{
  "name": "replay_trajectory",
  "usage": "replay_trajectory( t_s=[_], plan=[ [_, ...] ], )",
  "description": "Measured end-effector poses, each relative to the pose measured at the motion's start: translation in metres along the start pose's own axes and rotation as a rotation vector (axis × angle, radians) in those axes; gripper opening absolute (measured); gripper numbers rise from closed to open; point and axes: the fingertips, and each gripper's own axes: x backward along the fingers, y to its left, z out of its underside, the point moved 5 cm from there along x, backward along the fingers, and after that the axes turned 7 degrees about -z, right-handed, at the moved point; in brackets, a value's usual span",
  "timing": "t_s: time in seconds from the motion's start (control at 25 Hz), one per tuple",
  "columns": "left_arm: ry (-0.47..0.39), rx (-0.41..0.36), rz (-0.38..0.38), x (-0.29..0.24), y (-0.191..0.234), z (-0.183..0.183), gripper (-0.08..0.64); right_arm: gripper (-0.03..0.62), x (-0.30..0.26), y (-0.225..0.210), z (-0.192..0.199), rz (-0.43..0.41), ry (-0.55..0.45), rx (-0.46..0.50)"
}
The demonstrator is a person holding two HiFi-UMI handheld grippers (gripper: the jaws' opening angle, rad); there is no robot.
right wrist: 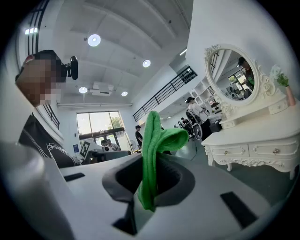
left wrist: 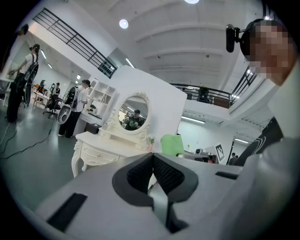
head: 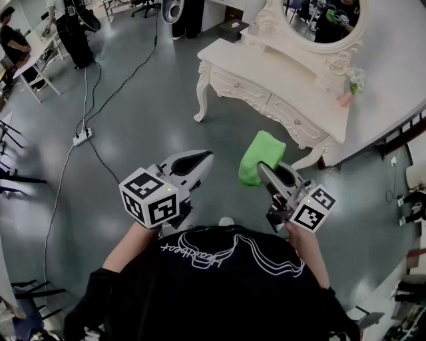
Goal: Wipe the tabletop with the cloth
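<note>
green cloth gripped in the right gripper, short of the dressing table

in the head view the right gripper (head: 264,170) sat at about 1 o'clock from the person's chest. its jaws were closed tight on a green cloth (head: 260,154). the cloth stood up past the jaw tips in a folded bunch, held in the air above the grey floor (head: 146,100) and not touching the table. the right gripper view showed the same hold: both pads pressed onto a hanging fold of the cloth, and the loose upper part flopped over toward 2 o'clock.

the left gripper (head: 202,158) was at about 11 o'clock from the chest, near the right one but apart from it. in the left gripper view its jaws met at the tips with nothing between them.

a white dressing table (head: 266,70) stood at about 1 o'clock beyond the cloth. an oval mirror (head: 319,20) rose at its back, and a small pink vase (head: 345,99) stood near the tabletop's 4 o'clock end. a power strip (head: 82,137) with its cable lay on the floor at about 10 o'clock.
</note>
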Motion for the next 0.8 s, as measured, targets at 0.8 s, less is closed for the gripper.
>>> replay_trajectory(
  t_s=[0.8],
  plan=[
    [0.028, 0.057, -0.113, -0.092, 0.118, -0.003, 0.003, 0.057, -0.091, -0.144, -0.006, -0.036, 0.027, -0.046]
  ],
)
